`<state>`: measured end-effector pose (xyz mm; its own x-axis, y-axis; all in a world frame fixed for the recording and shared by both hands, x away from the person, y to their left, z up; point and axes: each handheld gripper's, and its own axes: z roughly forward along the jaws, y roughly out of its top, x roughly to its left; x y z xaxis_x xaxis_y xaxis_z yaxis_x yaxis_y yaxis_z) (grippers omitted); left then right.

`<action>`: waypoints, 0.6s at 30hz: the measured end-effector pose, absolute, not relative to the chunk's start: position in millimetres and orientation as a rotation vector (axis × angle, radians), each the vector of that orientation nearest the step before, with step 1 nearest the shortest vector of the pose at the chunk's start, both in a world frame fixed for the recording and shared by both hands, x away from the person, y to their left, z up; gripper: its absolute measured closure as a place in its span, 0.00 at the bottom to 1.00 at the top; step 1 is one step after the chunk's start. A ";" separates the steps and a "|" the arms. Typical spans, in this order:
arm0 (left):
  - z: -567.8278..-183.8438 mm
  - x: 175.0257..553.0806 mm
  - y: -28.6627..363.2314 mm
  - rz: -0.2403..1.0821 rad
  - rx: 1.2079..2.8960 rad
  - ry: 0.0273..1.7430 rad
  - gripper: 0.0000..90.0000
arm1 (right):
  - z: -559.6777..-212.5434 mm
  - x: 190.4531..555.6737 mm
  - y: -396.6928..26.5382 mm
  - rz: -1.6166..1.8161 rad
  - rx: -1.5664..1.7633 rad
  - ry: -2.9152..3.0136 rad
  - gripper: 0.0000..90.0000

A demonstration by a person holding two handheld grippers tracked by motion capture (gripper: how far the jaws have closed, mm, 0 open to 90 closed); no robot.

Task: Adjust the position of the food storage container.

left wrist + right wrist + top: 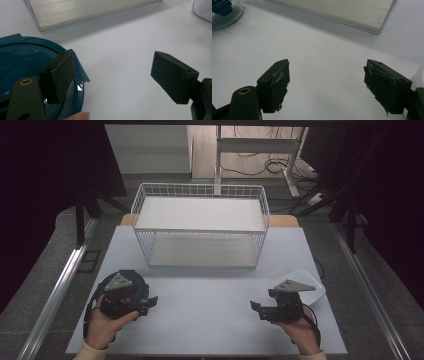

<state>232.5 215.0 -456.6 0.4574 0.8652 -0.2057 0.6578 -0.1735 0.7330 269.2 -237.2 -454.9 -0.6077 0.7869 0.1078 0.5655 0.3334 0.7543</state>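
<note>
Your work surface is a pale table [210, 320] with a matte top, evenly lit from above. A strip of wooden edge [285, 220] shows at its far side. On either side of you, grey speckled floor [395, 285] runs forward, with a metal rail [60, 287] along the left and a matching rail [370, 292] along the right. Dark curtains [45, 195] close off both flanks of the room. Straight ahead, a light wall panel [147, 150] stands beside the white frame of a desk [260, 145]. Black cables [272, 167] lie loose on the floor under that desk.
</note>
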 end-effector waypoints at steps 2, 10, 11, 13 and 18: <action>-457.1 232.9 214.7 0.329 1.916 1.276 0.22 | -455.3 269.1 -236.8 1.140 1.218 2.321 0.21; -458.2 233.2 213.6 0.327 1.923 1.279 0.22 | -456.0 269.4 -241.1 1.162 1.248 2.299 0.20; -458.0 233.1 213.7 0.329 1.923 1.277 0.22 | -455.9 269.5 -241.7 1.165 1.251 2.295 0.20; -457.7 232.9 213.7 0.330 1.921 1.275 0.22 | -455.3 269.6 -242.5 1.169 1.260 2.292 0.20; -457.8 230.8 213.5 0.320 1.927 1.268 0.23 | -454.9 271.2 -244.8 1.186 1.276 2.285 0.20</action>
<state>230.8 213.5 -457.8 0.4677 0.8601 -0.2034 0.6606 -0.1873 0.7270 271.2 -244.8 -454.9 -0.5769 0.8031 0.1493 0.5844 0.2781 0.7623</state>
